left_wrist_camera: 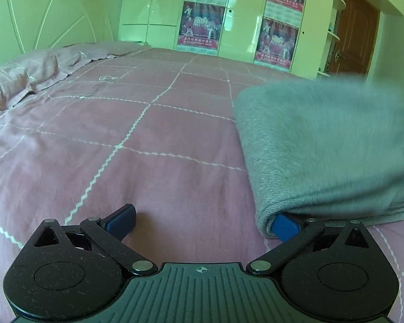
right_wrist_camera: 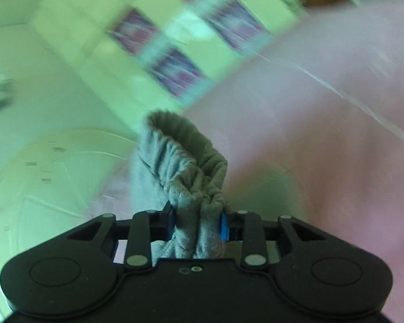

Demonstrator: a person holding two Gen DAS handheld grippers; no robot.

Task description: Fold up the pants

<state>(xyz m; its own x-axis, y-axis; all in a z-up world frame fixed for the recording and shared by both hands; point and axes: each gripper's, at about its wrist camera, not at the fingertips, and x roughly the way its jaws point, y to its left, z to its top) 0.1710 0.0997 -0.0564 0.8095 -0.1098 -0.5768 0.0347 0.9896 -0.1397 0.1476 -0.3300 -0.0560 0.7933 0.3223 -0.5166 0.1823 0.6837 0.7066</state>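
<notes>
The left gripper (left_wrist_camera: 202, 222) rests on the pink bedspread (left_wrist_camera: 137, 140) with its jaws spread wide; its right fingertip (left_wrist_camera: 284, 226) is tucked under the edge of the grey pants (left_wrist_camera: 323, 145) lying just ahead to the right. The right gripper (right_wrist_camera: 196, 222) is clamped on the bunched waistband (right_wrist_camera: 183, 161) of the pants, which rises straight ahead of it.

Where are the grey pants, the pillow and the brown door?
Grey pants (left_wrist_camera: 323, 145), left wrist view, on the folded top layer.
Pillow (left_wrist_camera: 27, 72), left wrist view, its crumpled middle.
Brown door (left_wrist_camera: 355, 35), left wrist view, its panel.

Left gripper (left_wrist_camera: 202, 222), right gripper (right_wrist_camera: 196, 222): black linkages, silver rivets, blue pads (left_wrist_camera: 285, 226)
</notes>
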